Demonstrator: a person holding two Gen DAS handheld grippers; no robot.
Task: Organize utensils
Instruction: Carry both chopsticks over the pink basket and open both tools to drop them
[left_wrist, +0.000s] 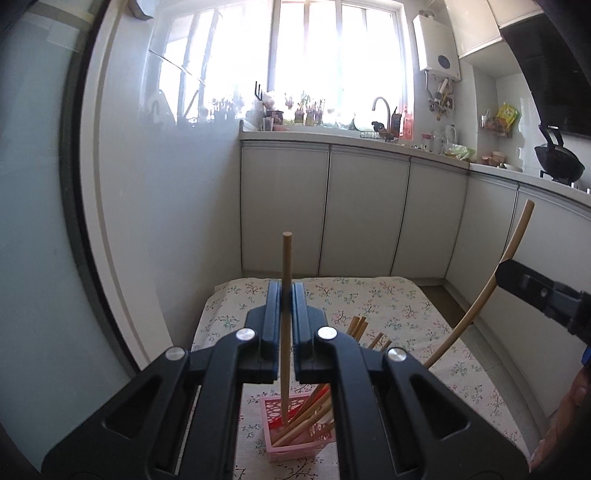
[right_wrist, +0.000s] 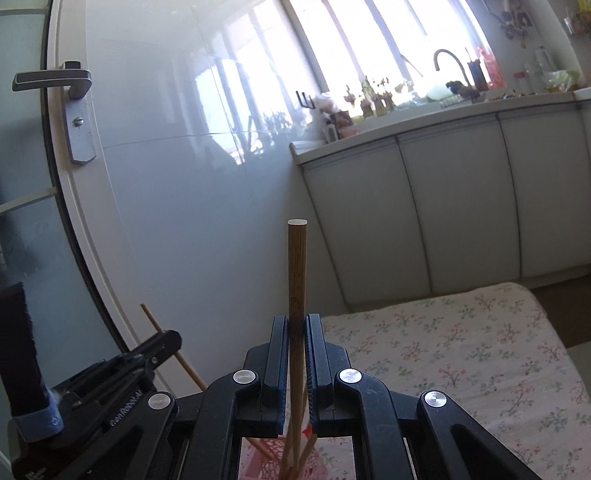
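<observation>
Left gripper (left_wrist: 286, 295) pinches a bamboo chopstick (left_wrist: 285, 314); I see pink lattice basket (left_wrist: 280, 448) half hidden below; "GenRobot.AI" reads faintly.

My left wrist view looks forward and slightly down along its fingers, close above the pink basket (left_wrist: 295, 428) on the table (left_wrist: 406, 317), facing the window. My right wrist view sits beside it, angled leftward toward the door. Both share the table and cabinets (right_wrist: 443, 206).

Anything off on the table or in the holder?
Nothing stands out. Each gripper, left and right, is shut on one chopstick over the upright pink holder; its chopsticks lean loosely, none spilled on the cloth.
</observation>
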